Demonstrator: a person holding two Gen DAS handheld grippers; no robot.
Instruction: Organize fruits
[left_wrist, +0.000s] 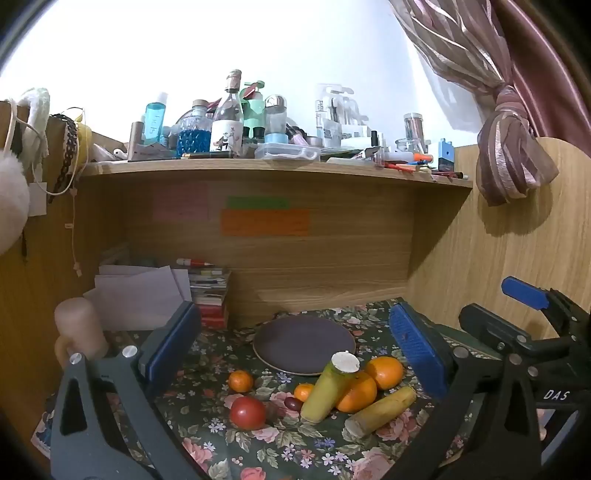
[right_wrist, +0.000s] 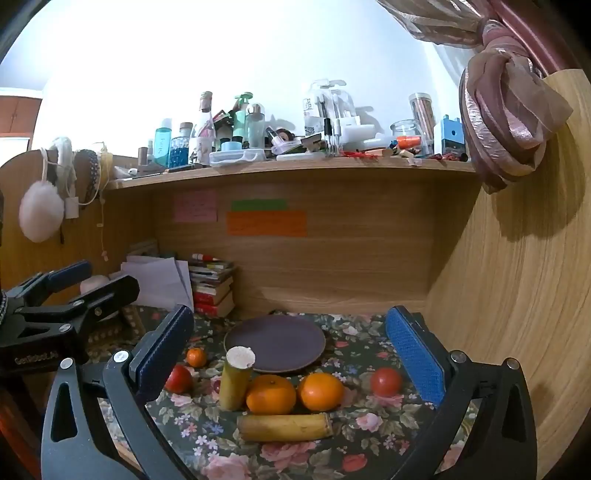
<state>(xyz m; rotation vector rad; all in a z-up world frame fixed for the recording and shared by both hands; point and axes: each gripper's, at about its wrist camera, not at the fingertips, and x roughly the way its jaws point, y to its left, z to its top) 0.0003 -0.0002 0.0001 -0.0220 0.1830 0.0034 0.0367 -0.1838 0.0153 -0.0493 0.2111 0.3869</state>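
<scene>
A dark round plate lies empty on the floral cloth at the back of the desk. In front of it lie two large oranges, two yellow-green cane pieces, one leaning upright and one lying flat, two red tomatoes, a small mandarin and a dark grape. A second small mandarin shows in the left wrist view. My left gripper and right gripper are both open and empty, held above the fruit.
Stacked books and papers stand at the back left. A pale mug stands at the left. A cluttered shelf overhangs the desk. A wooden side panel walls off the right.
</scene>
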